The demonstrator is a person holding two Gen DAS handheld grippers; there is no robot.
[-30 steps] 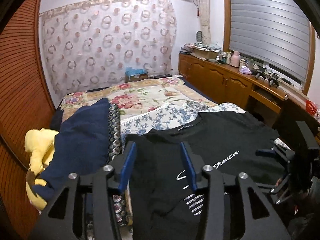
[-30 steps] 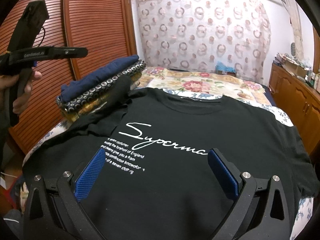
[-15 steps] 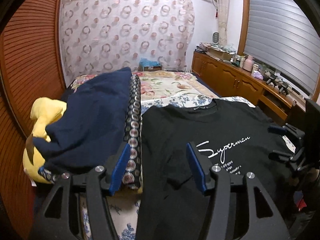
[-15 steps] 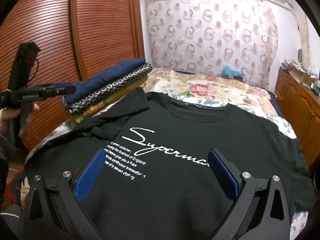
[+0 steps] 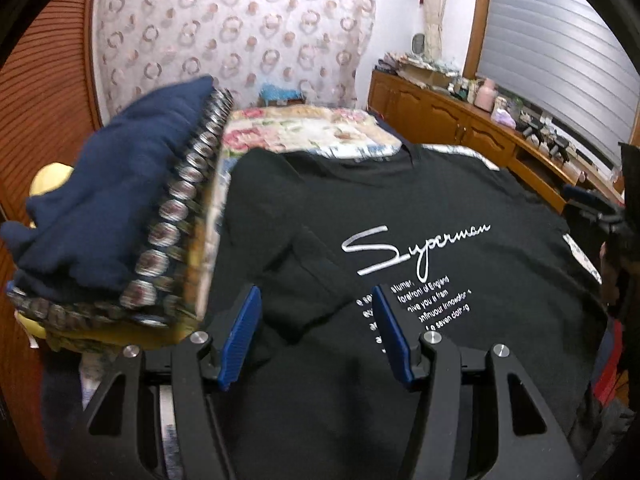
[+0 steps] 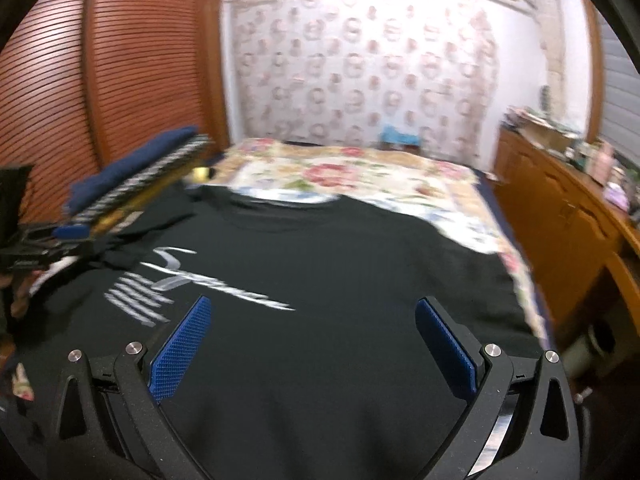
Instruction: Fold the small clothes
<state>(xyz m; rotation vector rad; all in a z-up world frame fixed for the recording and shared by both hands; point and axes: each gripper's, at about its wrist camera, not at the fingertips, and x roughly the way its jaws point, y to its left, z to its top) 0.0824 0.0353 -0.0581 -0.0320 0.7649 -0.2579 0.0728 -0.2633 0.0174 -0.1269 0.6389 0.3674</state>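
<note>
Black T-shirt (image 5: 400, 208) lies front up on the bed (image 5: 304, 128), white script print showing, collar toward the far end. It covers most of the near half of the floral cover. Its sleeve on our left side is already turned in over the body, making a loose double layer near the left gripper (image 5: 316, 336).

Left gripper: fingers parted, nothing between the blue pads (image 5: 240, 336); it hangs over the folded-in sleeve and the lower print. Right gripper (image 6: 316, 344): fingers spread wide, empty, above the lower body of the shirt. We cannot tell whether either one touches the cloth.

Stack of folded clothes (image 5: 120, 220), navy on top of a dotted band pattern, sits just beside the shirt on the left, near the wooden slatted doors (image 6: 100, 80).

Handling, as we judge it: thin knit, light, fully limp, no stiffness to carry a fold. It will sag and drag if lifted from one point. Pads look ribbed, so slip is a small worry; picking up the bedcover with the shirt is the larger one.

Where we would take hold: at an edge, pinching the hem or shoulder seam, both layers together. Best with one gripper at each end of the same side.
</note>
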